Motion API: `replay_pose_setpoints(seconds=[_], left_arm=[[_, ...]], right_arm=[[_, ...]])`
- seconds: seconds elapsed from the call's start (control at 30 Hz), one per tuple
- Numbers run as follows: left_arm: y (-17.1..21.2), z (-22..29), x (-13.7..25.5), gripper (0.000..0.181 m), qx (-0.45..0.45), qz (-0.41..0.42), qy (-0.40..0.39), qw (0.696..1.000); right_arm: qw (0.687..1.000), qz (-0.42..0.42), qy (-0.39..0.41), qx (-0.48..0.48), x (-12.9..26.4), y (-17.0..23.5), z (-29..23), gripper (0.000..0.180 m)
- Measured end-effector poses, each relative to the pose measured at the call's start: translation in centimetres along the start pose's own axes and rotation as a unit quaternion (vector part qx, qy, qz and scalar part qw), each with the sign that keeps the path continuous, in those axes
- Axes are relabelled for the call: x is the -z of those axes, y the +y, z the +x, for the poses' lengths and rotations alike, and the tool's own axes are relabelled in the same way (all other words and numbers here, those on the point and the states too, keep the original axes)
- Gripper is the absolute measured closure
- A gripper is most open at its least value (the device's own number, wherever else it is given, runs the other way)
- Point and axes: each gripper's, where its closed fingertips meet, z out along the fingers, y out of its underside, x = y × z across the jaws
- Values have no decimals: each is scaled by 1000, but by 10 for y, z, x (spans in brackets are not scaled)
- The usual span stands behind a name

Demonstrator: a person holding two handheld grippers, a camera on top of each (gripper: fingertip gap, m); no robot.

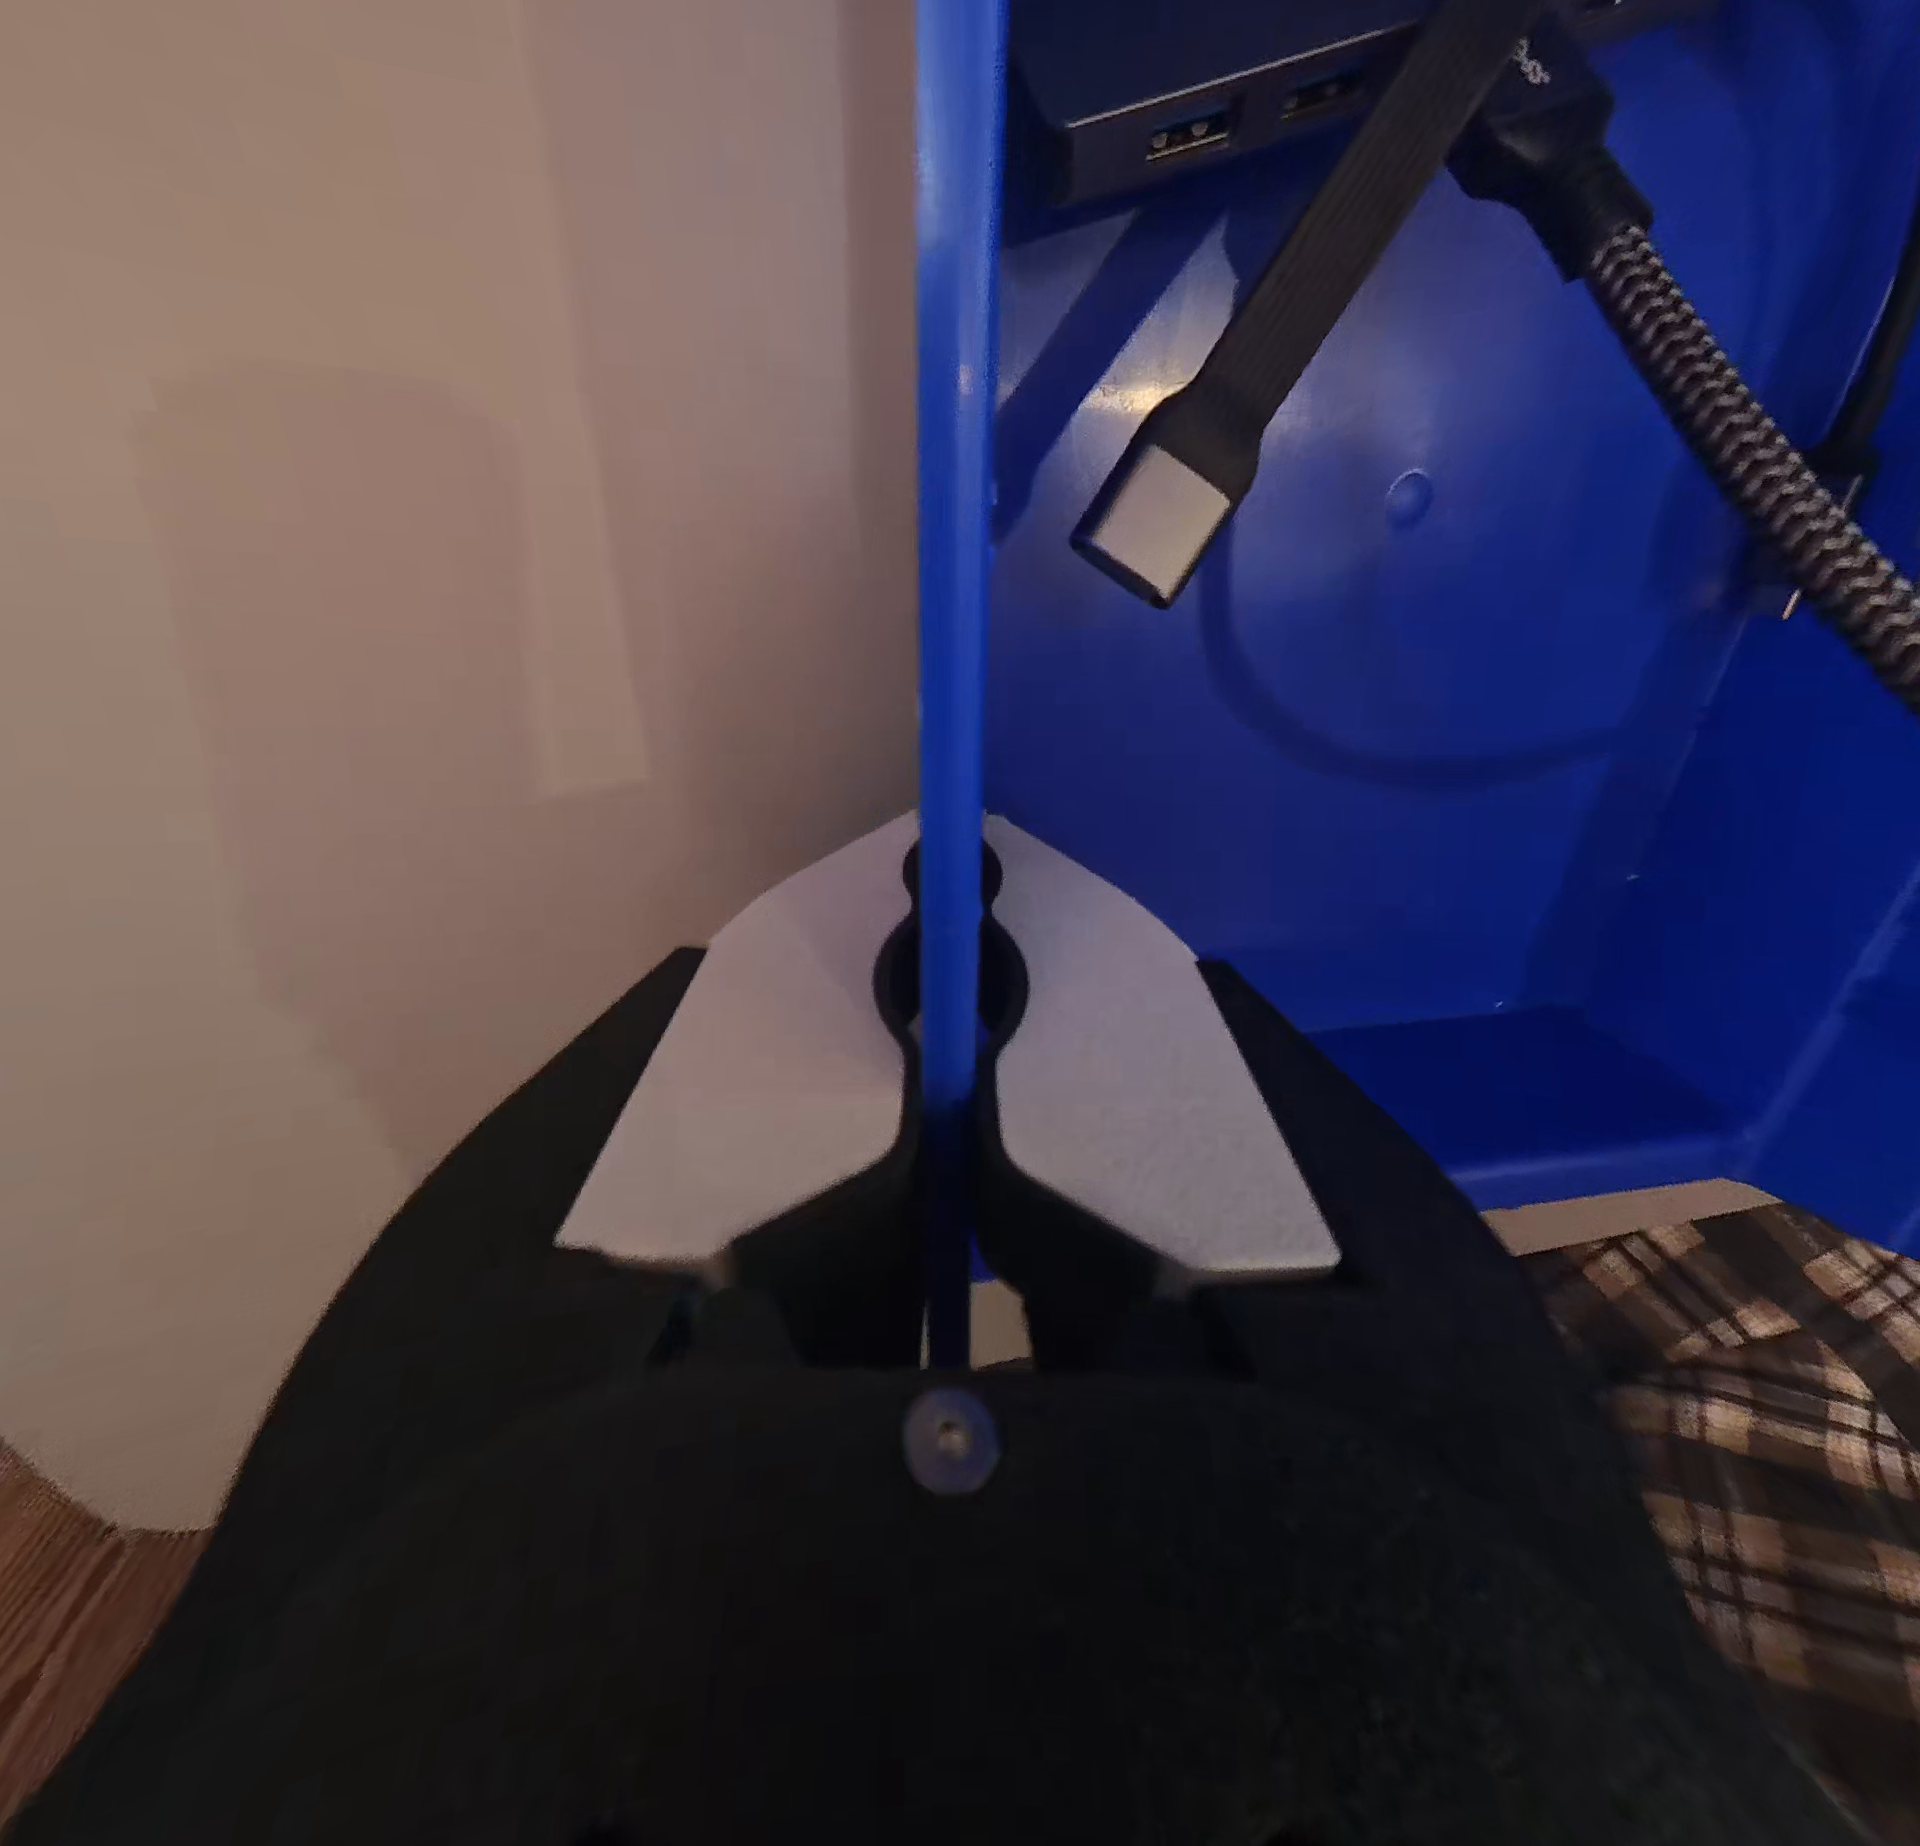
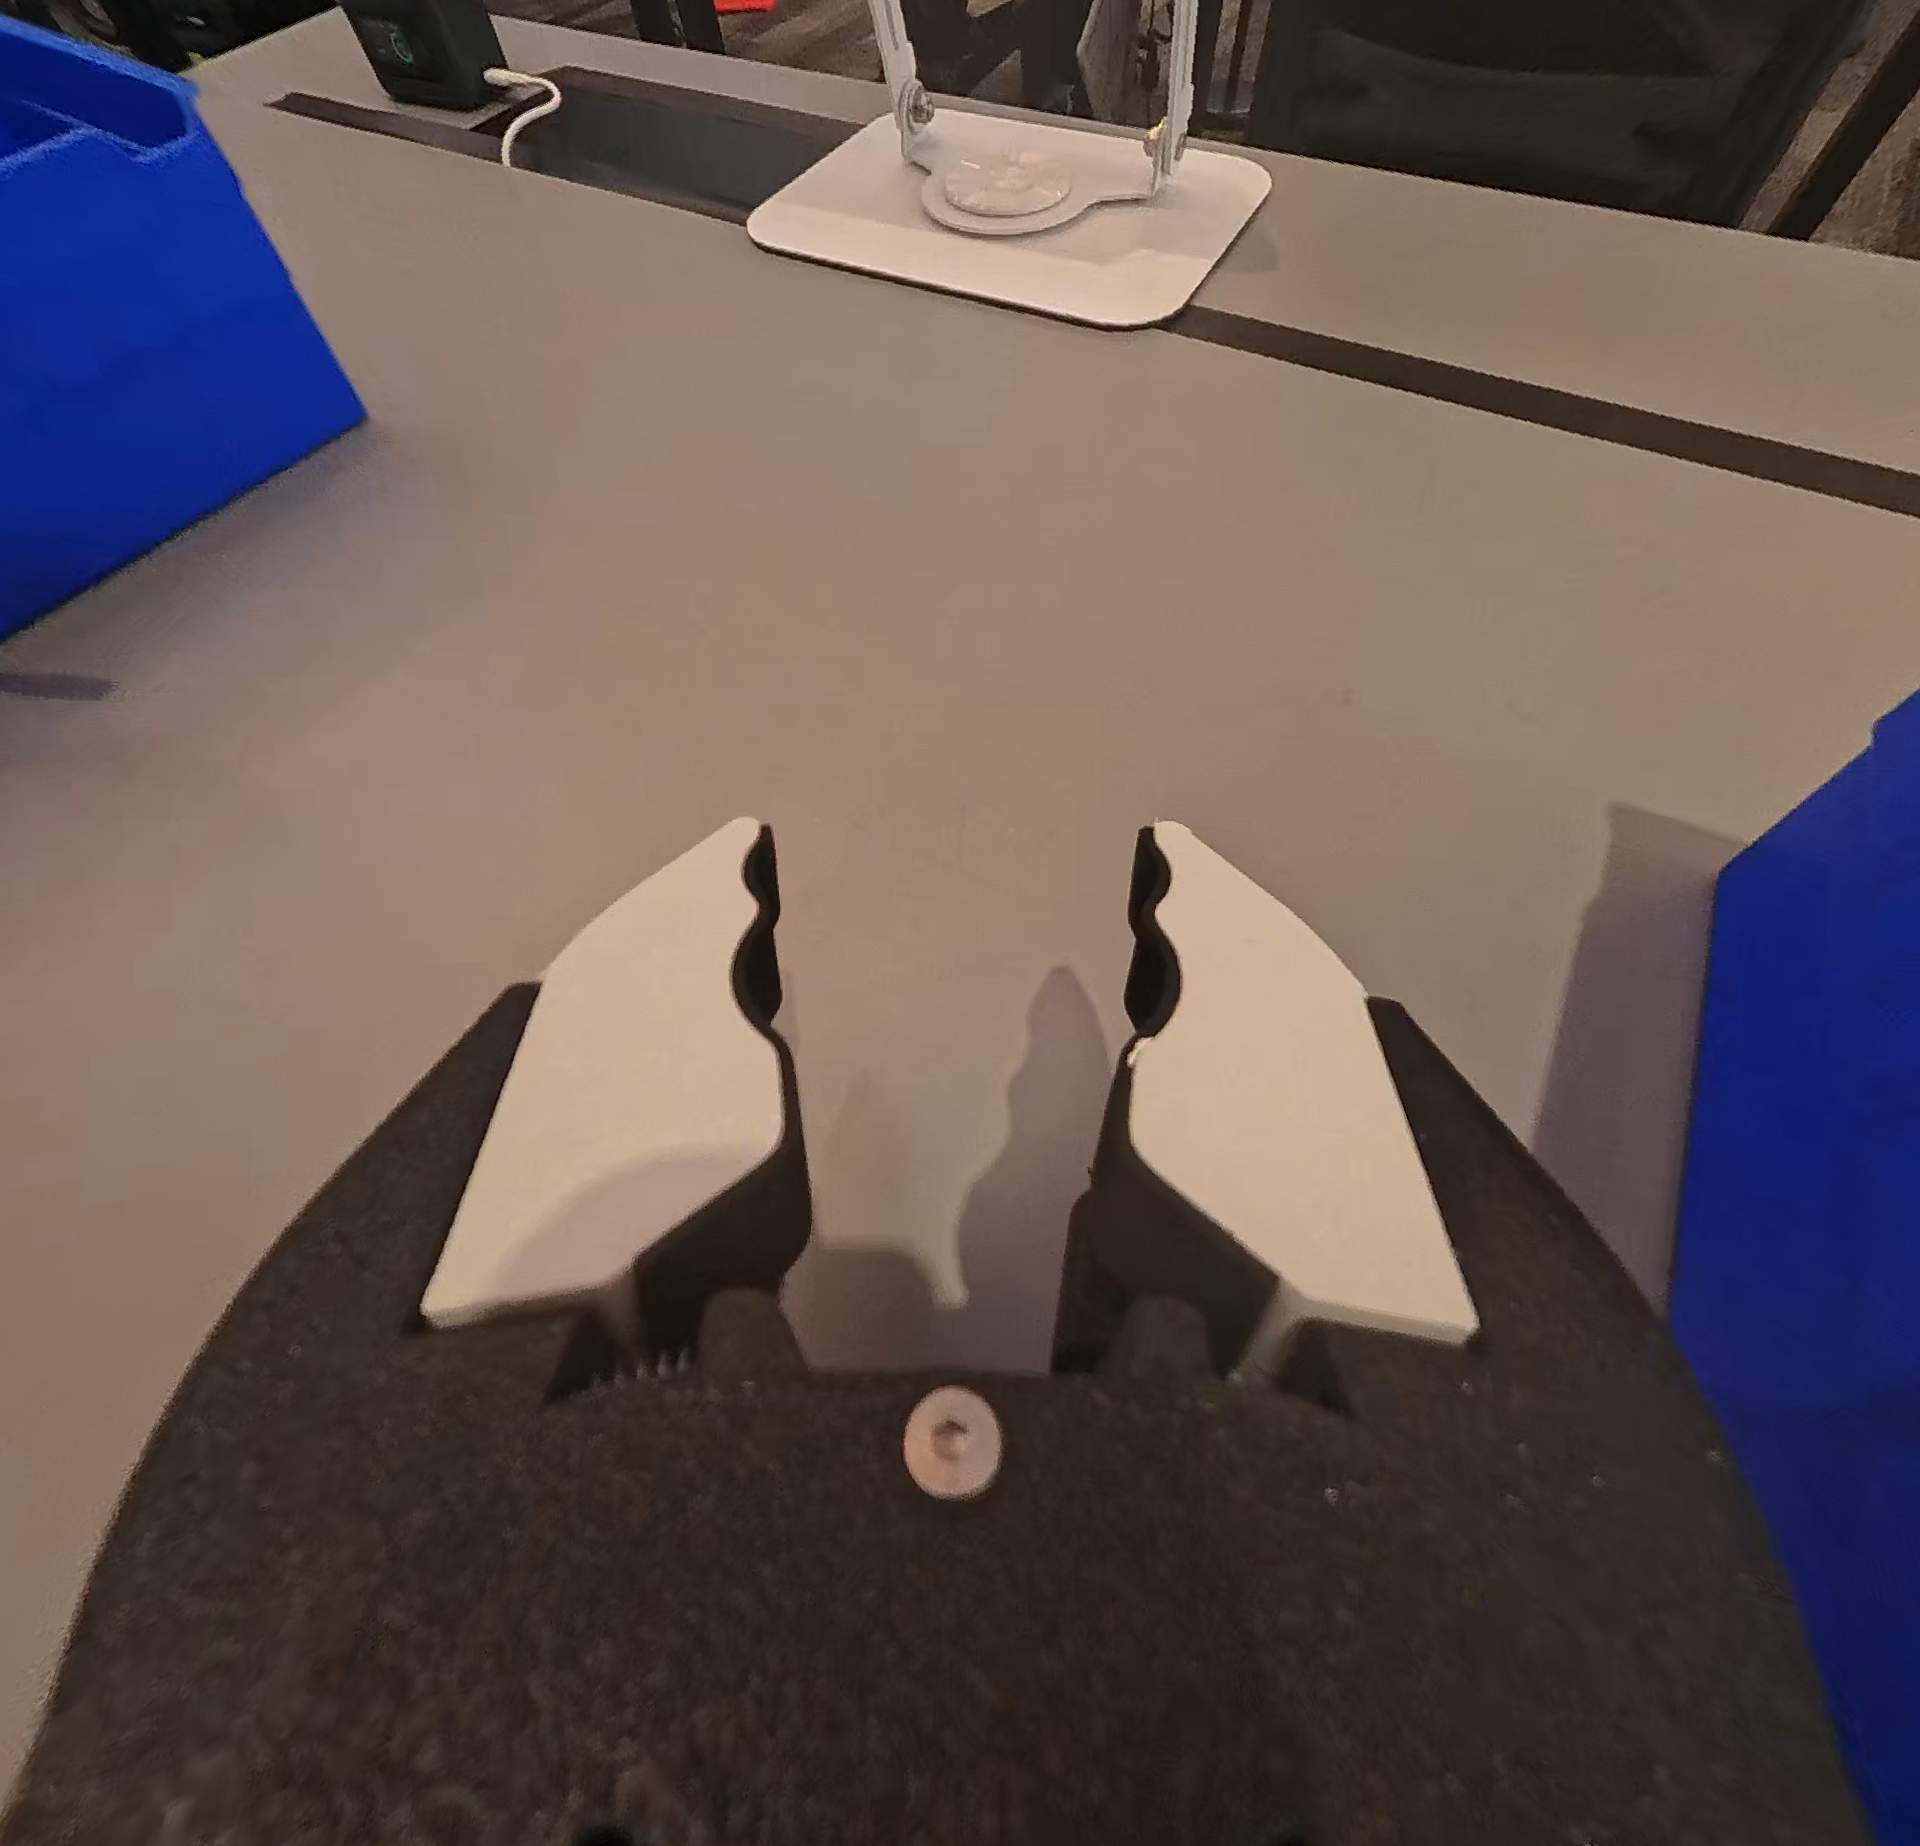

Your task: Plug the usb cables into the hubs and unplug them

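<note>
Dark slab-shaped USB hub (image 1: 1226, 82) lies inside a glossy blue plastic bin (image 1: 1455, 757), up against the bin's far inner end. At least two ports face out, unoccupied. A black moulded plug with a grey-and-black braided cable (image 1: 1683, 466) appears seated in the hub toward the bin's right side; the actual socket is hidden behind a flat ribbed black cable. That flat cable's metal-tipped connector (image 1: 1148, 523) hangs loose over the bin floor, plugged into nothing.

Left gripper (image 1: 948, 923): white fingers (image 1: 790, 1048) pressed together on the bin's thin side wall (image 1: 951, 446), wall running straight up between the pads. Bin seems tipped, floor facing the camera.

Right gripper (image 2: 956, 923): fingers (image 2: 623, 1100) spread apart, nothing between them, over the bare middle of the grey desk (image 2: 935, 549). Blue bins at the desk's left (image 2: 135, 342) and right (image 2: 1808, 1173) edges; which one the left gripper holds, I cannot tell. White flat-based stand (image 2: 1018, 222) and small black device (image 2: 416, 20) along the far edge.

Risks, as I judge them:
- Grip is on a slick, narrow wall only; the bin could pivot or slip free, and the hub slide.
- Hub looks unfixed; pushing a plug in may shove it back instead of seating.
- Loose connector dangles across the open ports, likely to snag the incoming right gripper.
- Tugging the braided cable rather than its plug would drag the hub along.
</note>
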Motion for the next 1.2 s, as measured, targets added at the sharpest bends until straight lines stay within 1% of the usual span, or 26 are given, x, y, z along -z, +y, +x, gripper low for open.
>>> replay_pose_setpoints(seconds=[0.33,0.67,0.9,1.2], left_arm=[[18,-86,17,177,62,14,-9,998],[39,-154,31,177,75,19,-14,997],[41,-180,36,177,56,20,-12,998],[38,-188,37,177,50,18,-8,999]], right_arm=[[1000,-18,4,-1,-7,9,1,118],[1000,-29,6,-10,-12,15,4,121],[999,-27,11,-16,-14,16,5,122],[999,-36,9,-20,-18,20,4,123]])
